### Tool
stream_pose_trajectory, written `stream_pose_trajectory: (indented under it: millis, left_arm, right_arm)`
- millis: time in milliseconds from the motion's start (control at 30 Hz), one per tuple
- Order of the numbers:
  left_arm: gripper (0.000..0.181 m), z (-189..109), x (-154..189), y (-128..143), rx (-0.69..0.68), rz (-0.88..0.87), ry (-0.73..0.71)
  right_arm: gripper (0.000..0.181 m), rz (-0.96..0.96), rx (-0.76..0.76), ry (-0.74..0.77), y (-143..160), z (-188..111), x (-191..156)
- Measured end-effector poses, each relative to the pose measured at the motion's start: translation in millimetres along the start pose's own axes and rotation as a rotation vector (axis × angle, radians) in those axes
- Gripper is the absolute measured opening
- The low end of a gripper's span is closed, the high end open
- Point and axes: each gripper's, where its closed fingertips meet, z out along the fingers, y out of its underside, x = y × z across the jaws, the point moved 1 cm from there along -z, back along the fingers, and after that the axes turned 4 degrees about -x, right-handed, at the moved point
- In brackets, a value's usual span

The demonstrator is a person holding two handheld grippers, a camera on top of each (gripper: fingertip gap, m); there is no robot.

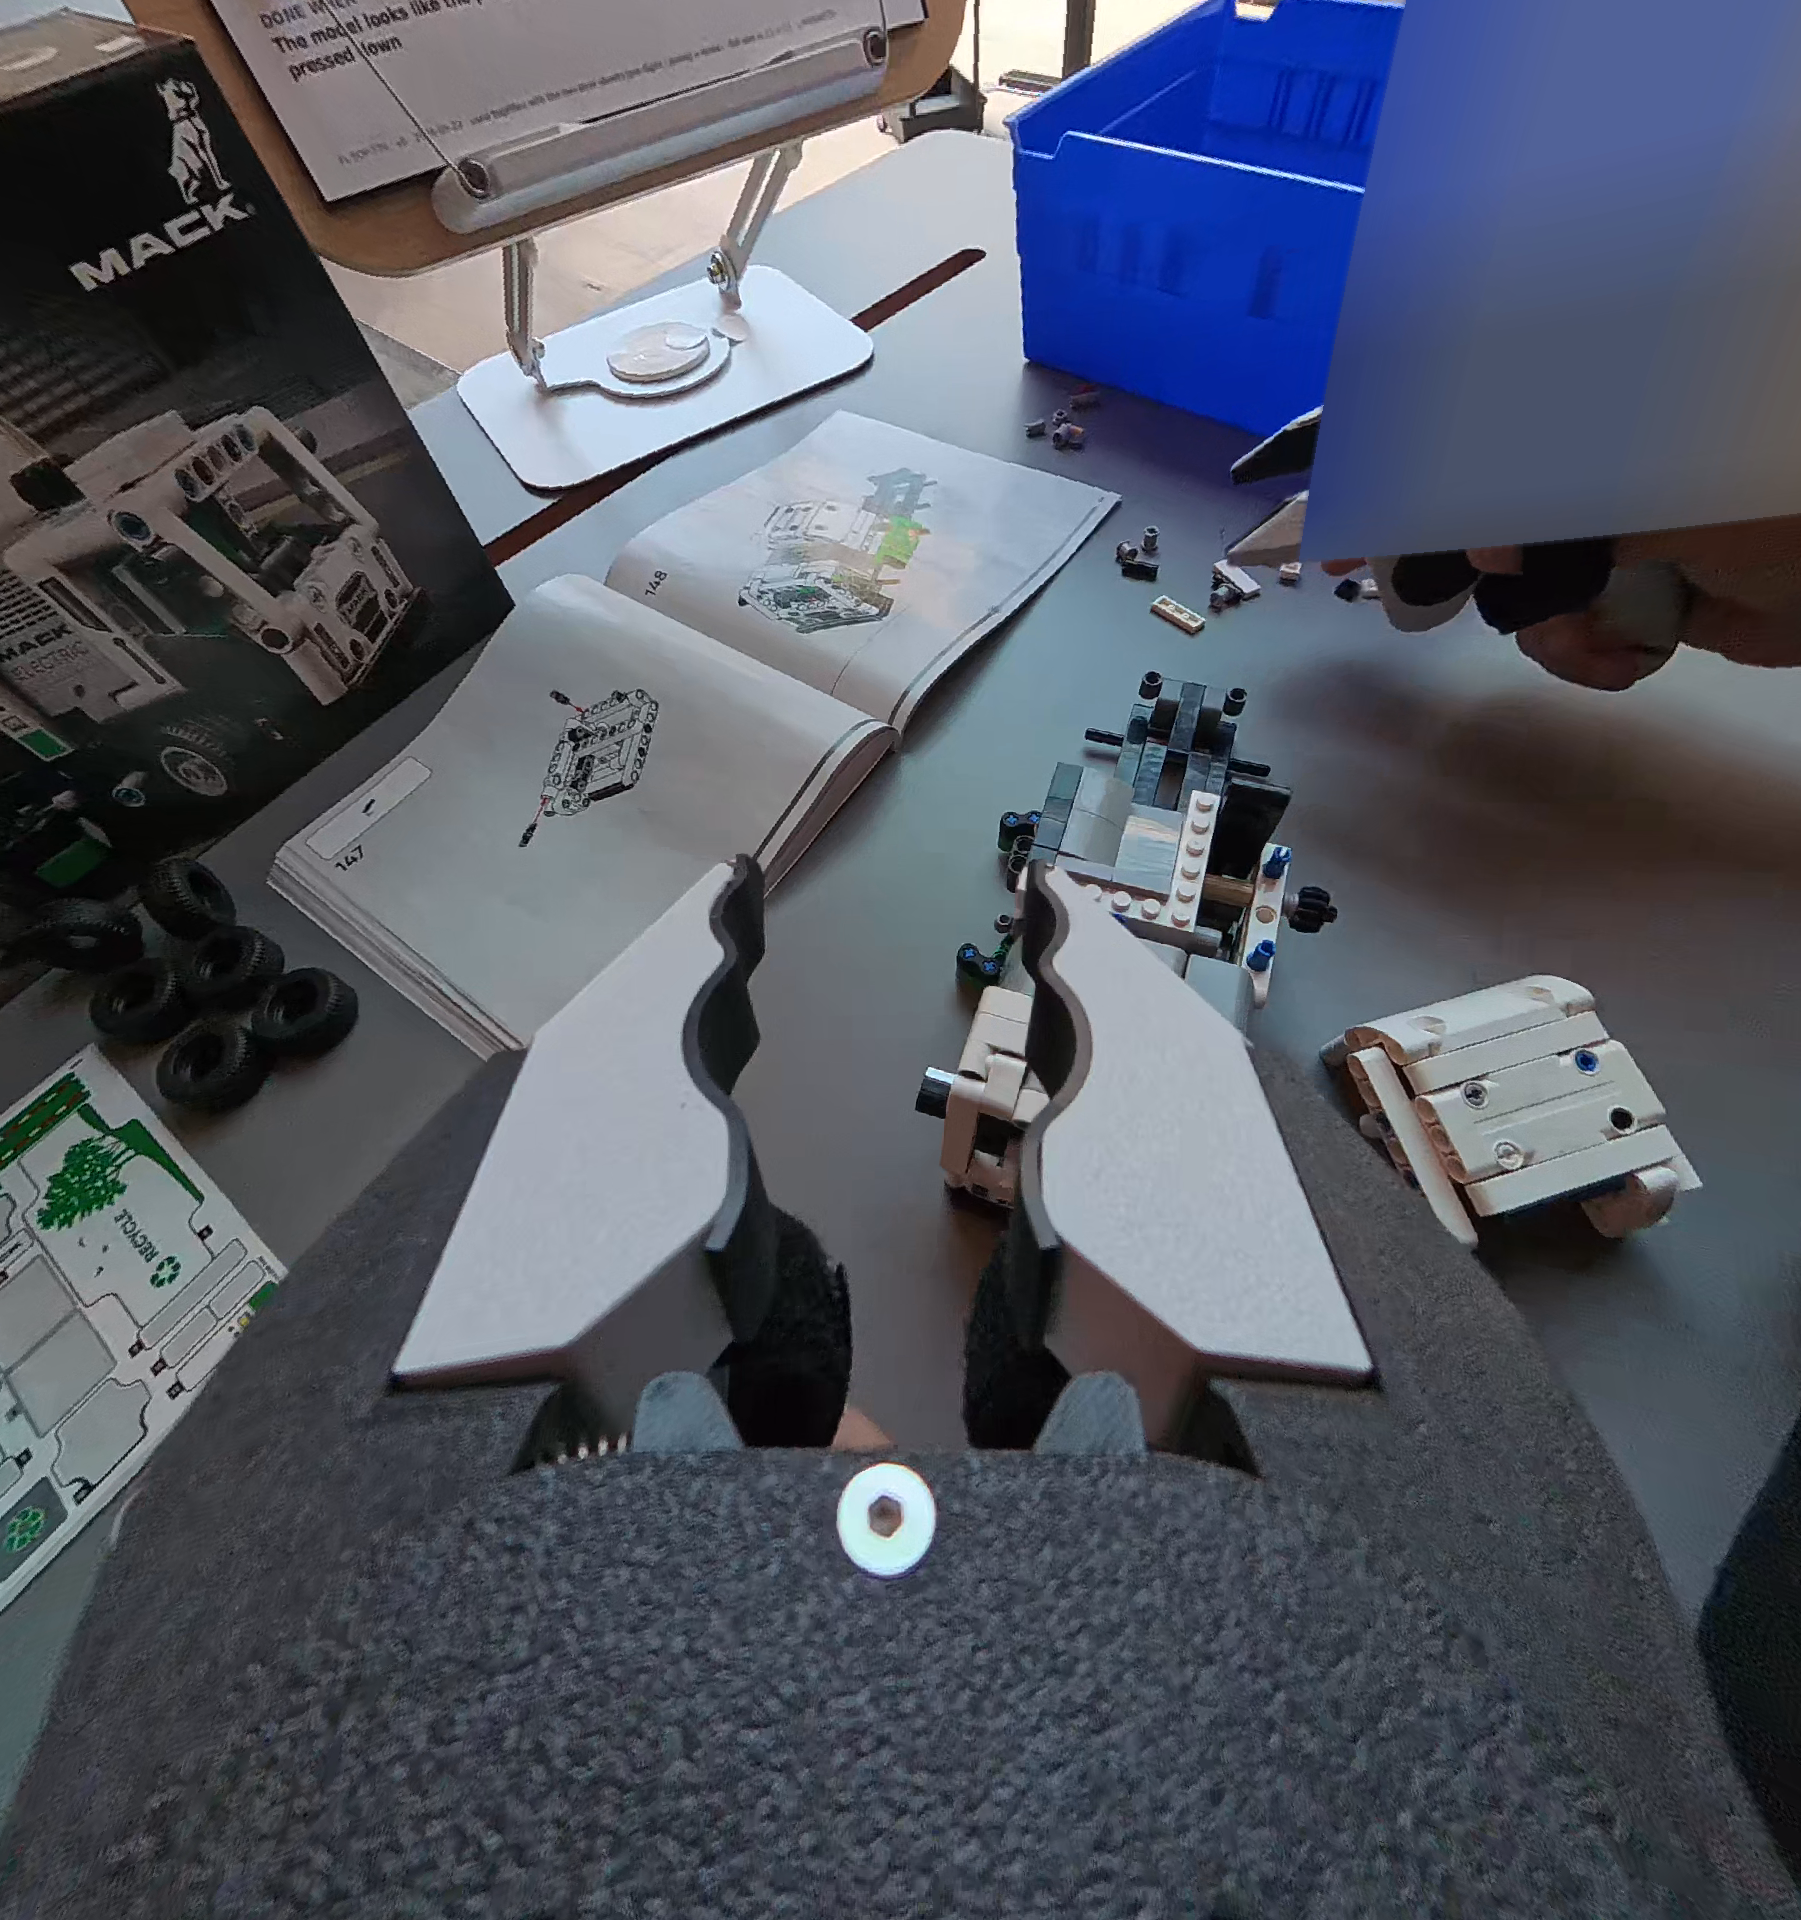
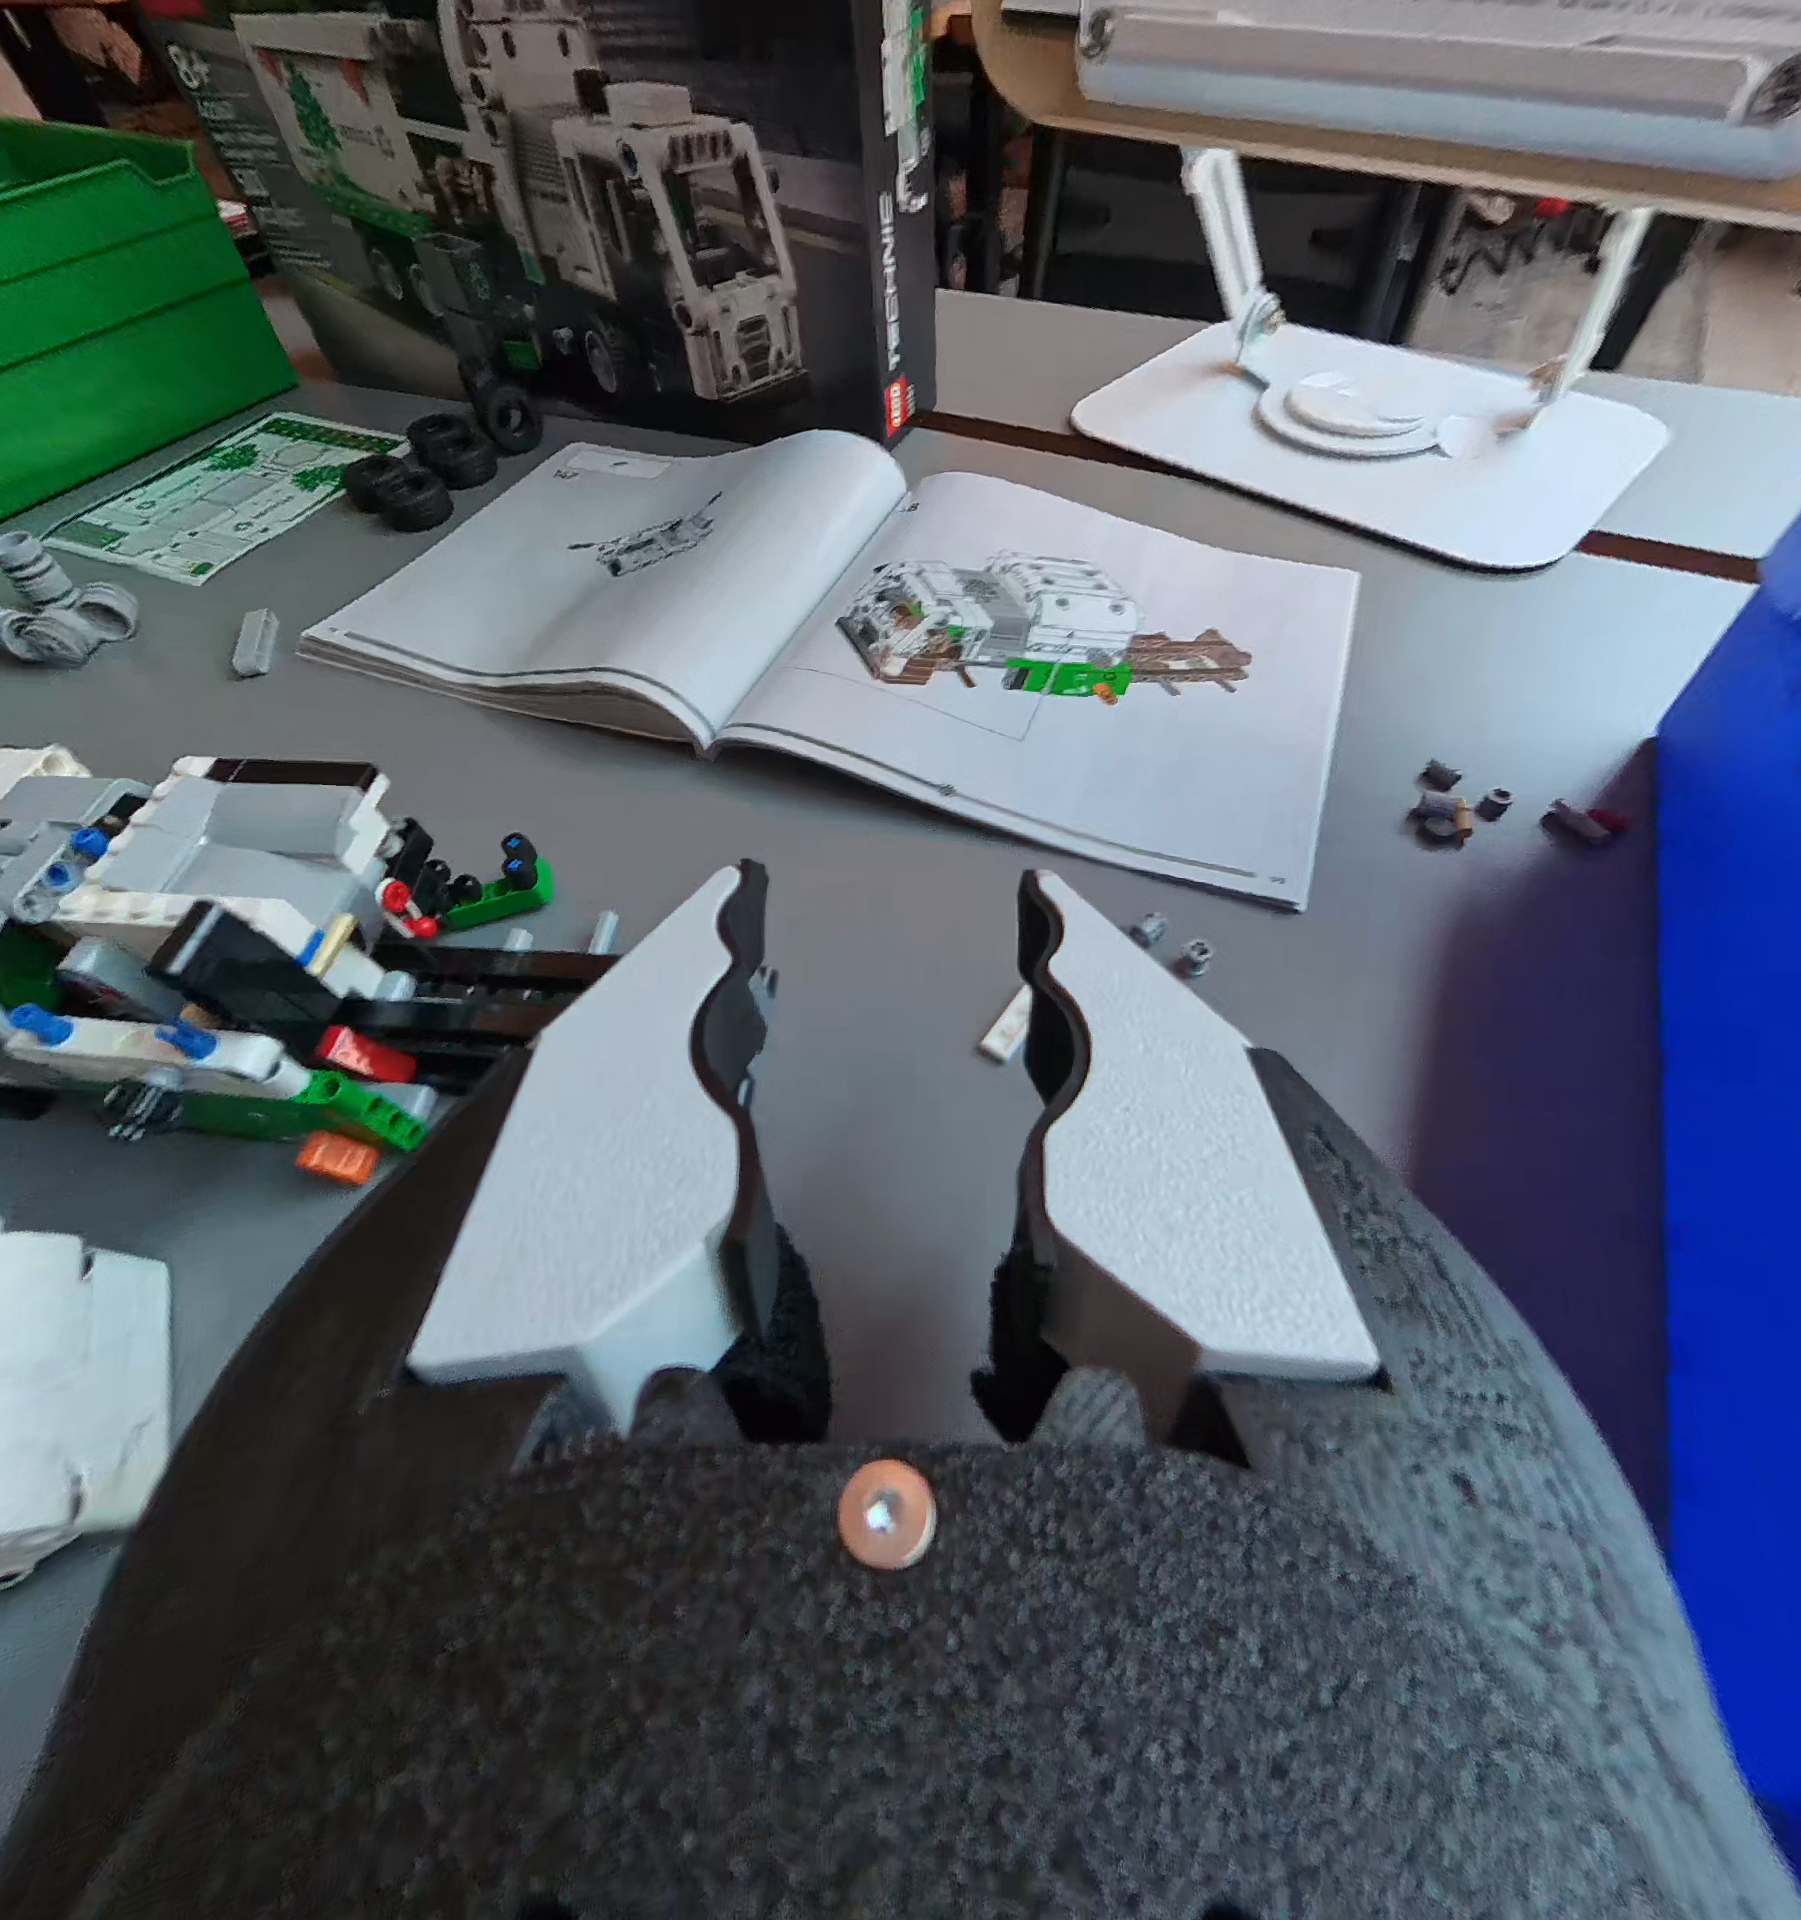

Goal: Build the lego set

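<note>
The partly built truck chassis in grey, white and black lies on the dark table just ahead of my left gripper, which is open and empty, its right finger overlapping the chassis's near end. A white panel assembly lies to the right. In the right wrist view the chassis is at the left and the white assembly at lower left. My right gripper is open and empty above bare table, with a small white tile beside its right finger.
The open instruction booklet, set box, black tyres, sticker sheet and clipboard stand lie beyond. A blue bin stands right, a green bin far left. Loose small pieces and grey rims are scattered. Between my left fingertips and the white panel assembly there is roughly 15 cm.
</note>
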Motion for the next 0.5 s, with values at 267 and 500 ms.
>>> stream_pose_trajectory:
  millis: [267, 500]
  left_arm:
    - [0.049, -22.7, 32.6, 20.0, 0.033, 0.009, 0.097]
    - [0.055, -36.6, 52.9, 55.6, 0.015, 0.056, 0.109]
  right_arm:
    - [0.074, -0.158, -0.236, -0.436, 49.6, -49.1, -106.1]
    - [0.070, -0.325, -0.265, -0.489, 85.7, -73.2, -170.3]
